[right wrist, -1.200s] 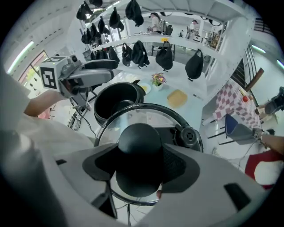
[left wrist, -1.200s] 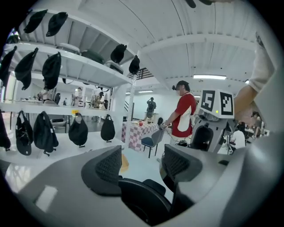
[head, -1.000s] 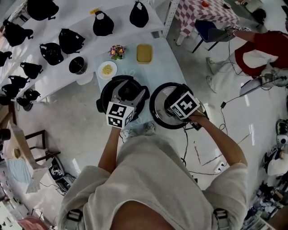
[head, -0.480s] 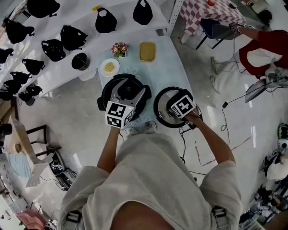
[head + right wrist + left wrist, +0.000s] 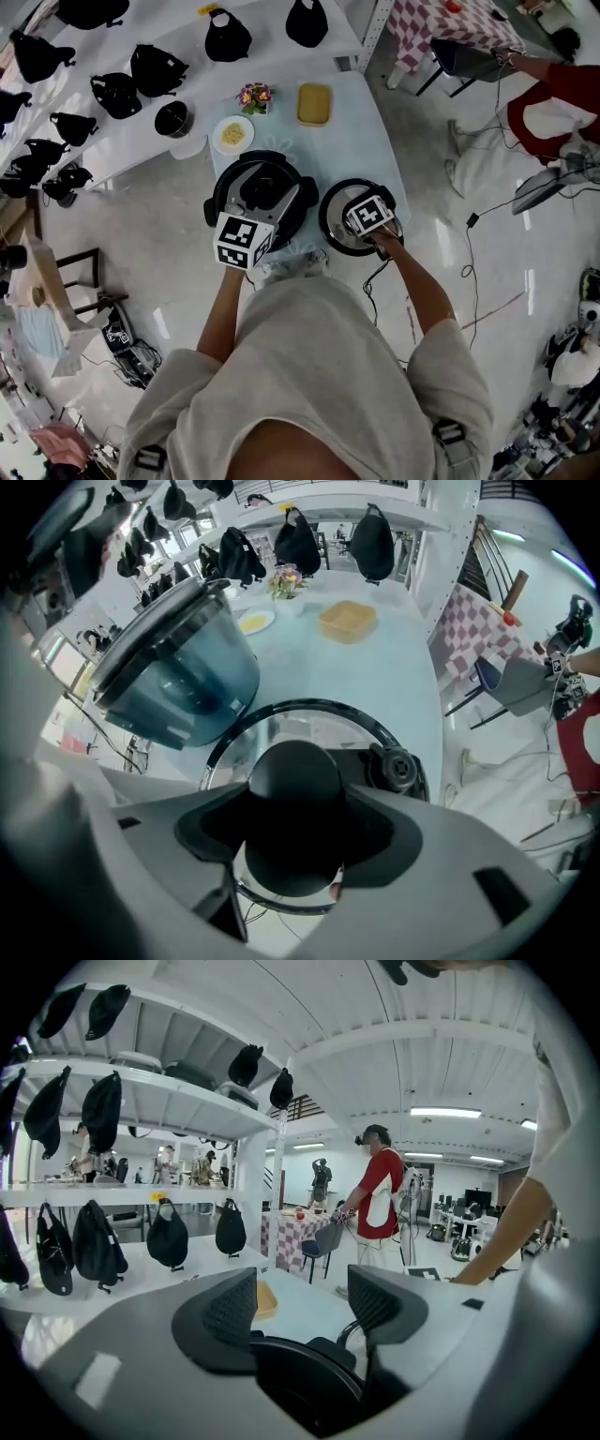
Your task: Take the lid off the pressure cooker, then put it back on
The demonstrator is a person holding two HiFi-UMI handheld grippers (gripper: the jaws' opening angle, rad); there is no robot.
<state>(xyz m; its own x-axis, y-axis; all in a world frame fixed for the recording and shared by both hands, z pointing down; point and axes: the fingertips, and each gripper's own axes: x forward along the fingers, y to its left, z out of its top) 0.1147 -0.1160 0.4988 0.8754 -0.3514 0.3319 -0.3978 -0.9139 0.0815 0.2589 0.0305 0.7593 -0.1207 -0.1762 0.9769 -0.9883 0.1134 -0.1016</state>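
The open pressure cooker (image 5: 258, 187), black-rimmed with a blue-grey body (image 5: 173, 672), stands on the pale blue table (image 5: 347, 141). My left gripper (image 5: 246, 225) lies over its near edge. Its jaws (image 5: 300, 1312) straddle a black rounded cooker handle (image 5: 305, 1382) that fills the gap low between them. The round lid (image 5: 333, 220), shiny with a black rim (image 5: 309, 710), is just right of the cooker, at or close above the tabletop. My right gripper (image 5: 370, 217) points steeply down, shut (image 5: 295, 832) on the lid's black knob (image 5: 292, 780).
Behind the cooker are a yellow tray (image 5: 314, 103), a white plate of food (image 5: 232, 134), a small flower pot (image 5: 251, 96) and a black pot (image 5: 172, 119). White shelves with black bags (image 5: 155, 70) run at the left. A cable (image 5: 375, 281) trails off the near edge.
My right gripper has sunk with the lid, down beside the cooker toward the tabletop. The left gripper has stayed on the cooker.
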